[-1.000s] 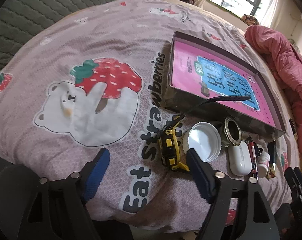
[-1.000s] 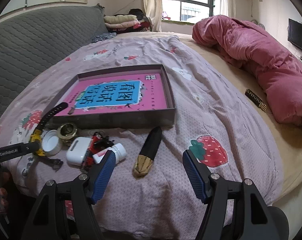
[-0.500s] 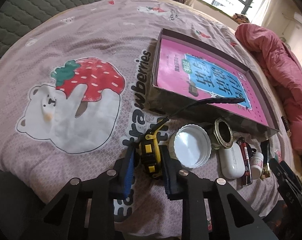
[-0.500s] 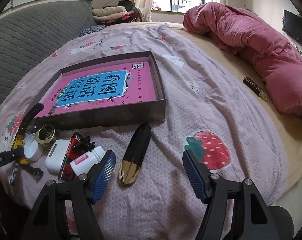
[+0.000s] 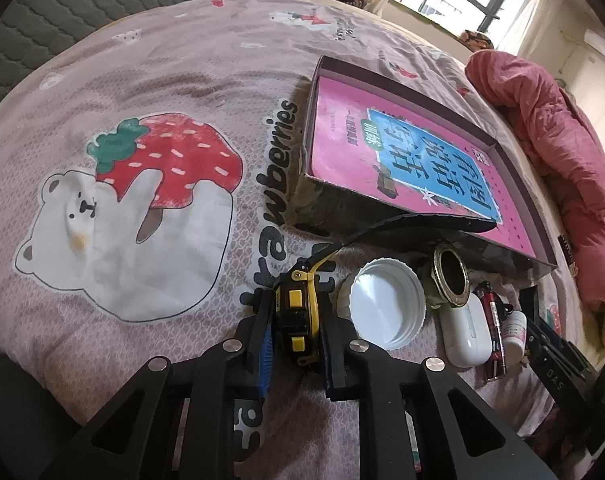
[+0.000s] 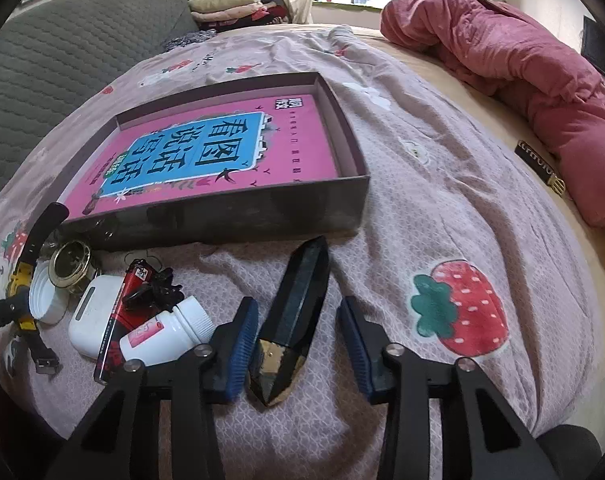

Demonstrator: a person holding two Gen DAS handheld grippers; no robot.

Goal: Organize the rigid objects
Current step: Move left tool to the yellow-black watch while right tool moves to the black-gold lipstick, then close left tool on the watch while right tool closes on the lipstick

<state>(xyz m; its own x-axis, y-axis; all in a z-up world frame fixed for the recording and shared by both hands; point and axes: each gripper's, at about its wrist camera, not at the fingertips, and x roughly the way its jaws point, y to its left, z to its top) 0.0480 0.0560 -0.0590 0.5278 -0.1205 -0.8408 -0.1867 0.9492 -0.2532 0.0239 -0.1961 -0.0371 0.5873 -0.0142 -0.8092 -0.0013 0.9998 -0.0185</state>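
While the left gripper (image 5: 296,330) is clamping the yellow watch (image 5: 296,316) by its case on the bedspread (image 5: 142,208), the black strap (image 5: 418,224) is lying over the near wall of the box (image 5: 330,210); a lift is probably dragging the strap along that wall or nudging the white cap (image 5: 386,310) just beside it. The right gripper (image 6: 298,338) is closing around the black-and-gold faceted piece (image 6: 294,312), pads not yet pressing; its angled faces are likely twisting it out under pressure, and the soft bedding is giving underneath.
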